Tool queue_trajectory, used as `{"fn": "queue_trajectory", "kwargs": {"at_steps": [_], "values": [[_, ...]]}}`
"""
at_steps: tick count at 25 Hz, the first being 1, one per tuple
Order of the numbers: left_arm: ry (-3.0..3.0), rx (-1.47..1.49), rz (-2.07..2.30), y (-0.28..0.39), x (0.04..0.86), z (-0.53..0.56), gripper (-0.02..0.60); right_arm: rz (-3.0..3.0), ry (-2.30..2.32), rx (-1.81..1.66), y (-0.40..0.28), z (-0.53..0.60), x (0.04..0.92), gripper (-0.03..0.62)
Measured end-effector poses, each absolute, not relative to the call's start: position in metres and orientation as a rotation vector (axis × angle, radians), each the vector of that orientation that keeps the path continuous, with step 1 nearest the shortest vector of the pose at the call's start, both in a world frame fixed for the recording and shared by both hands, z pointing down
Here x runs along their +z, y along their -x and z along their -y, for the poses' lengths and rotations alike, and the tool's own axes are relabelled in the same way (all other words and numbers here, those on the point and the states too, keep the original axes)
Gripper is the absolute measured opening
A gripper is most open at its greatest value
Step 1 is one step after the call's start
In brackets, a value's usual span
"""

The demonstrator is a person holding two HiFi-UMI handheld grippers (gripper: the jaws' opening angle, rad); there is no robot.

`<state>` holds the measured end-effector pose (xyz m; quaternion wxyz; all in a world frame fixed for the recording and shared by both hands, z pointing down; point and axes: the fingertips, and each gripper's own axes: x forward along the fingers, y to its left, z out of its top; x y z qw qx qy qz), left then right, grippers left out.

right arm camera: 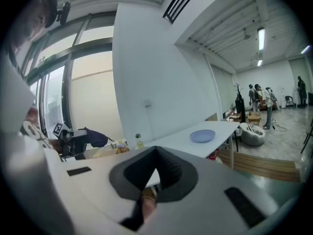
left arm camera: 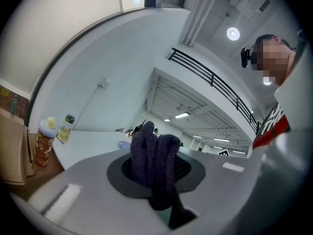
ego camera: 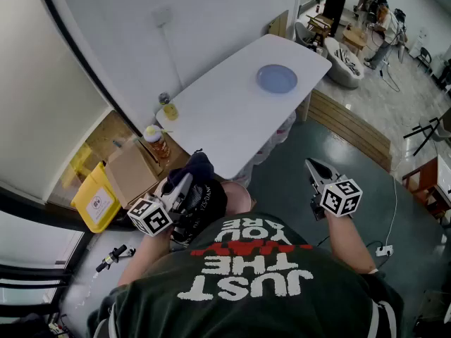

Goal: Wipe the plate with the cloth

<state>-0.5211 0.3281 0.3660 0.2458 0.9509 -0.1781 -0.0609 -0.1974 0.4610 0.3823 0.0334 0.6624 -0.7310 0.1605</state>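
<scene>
Short of the table, left gripper jaws tight on cloth, right gripper jaws together.

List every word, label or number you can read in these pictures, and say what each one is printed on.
"JUST THE ... YOU ARE": white letters on the person's dark green T-shirt, upside down in the head view. The red word in the middle is too blurred to read.
Label on the yellow plastic bin: too small to read.
Label on the orange bottle: too small to read.
</scene>
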Motion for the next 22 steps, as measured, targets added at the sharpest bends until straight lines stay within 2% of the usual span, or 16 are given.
{"fn": "queue_trajectory", "kwargs": {"at_steps": [15, 22], "values": [[-2.596, -0.142, 0.423, 0.508, 0.368, -0.332, 0.066, 2.229, -2.060, 0.506, 0.195, -0.470, 0.384, 0.003], [-2.587, -0.104, 0.406, 0.478, 0.376, -0.335, 0.066, 2.216, -2.151, 0.568, 0.164, -0.480, 0.390, 0.005]]}}
